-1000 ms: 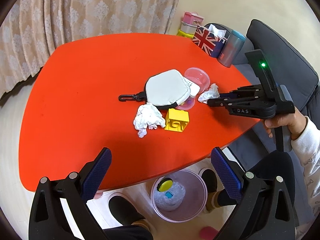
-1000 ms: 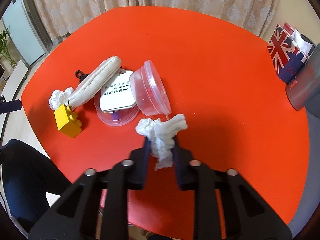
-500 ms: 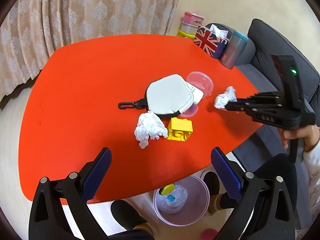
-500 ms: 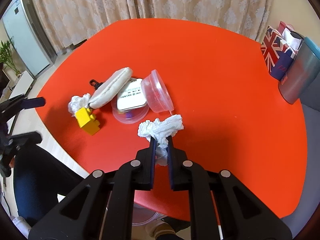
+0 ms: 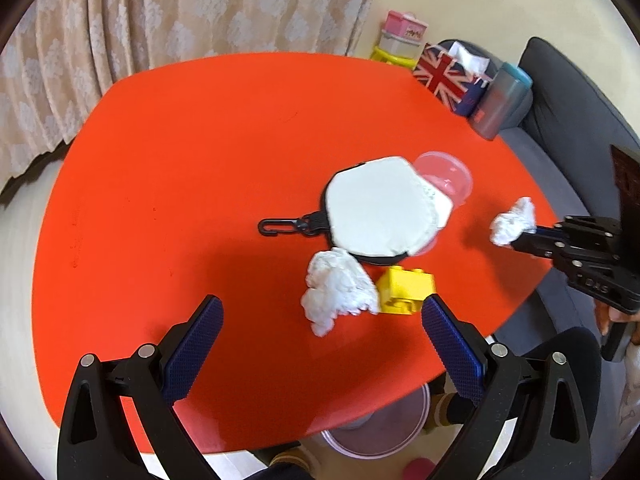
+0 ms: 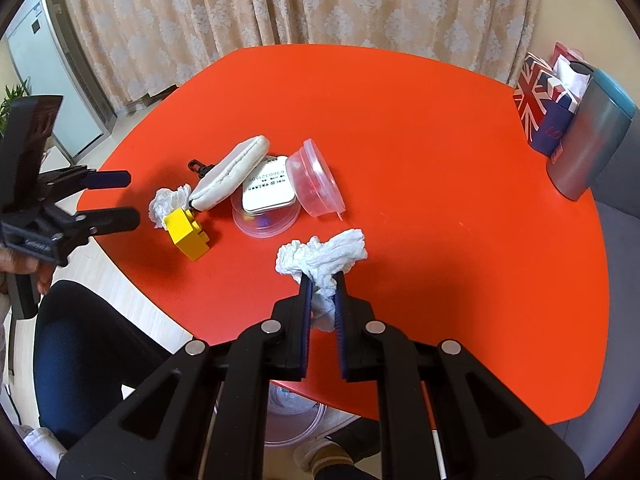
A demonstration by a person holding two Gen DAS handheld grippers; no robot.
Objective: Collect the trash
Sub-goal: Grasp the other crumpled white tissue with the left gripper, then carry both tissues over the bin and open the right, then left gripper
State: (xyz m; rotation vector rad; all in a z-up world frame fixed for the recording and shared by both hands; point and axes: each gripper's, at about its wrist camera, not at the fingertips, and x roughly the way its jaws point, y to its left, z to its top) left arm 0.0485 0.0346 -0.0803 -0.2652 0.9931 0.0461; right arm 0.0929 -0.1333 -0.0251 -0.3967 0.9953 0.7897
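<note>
Tissue wad sits pinched between my right claw's closed jaws — clear of the red table — left claw wide open, empty.

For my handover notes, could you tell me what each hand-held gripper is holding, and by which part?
Right hand-held gripper: a tissue wad, pinched at its lower end. Left hand-held gripper: nothing.

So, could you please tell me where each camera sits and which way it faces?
Left wrist: on the left gripper, angled down over the red table; open fingers, right gripper with its crumpled tissue.
Right wrist: on the right gripper, angled down toward the curtain; fingers shut on that tissue, left gripper, a dark-clothed leg.
Shared: second tissue, yellow block, white pouch.
</note>
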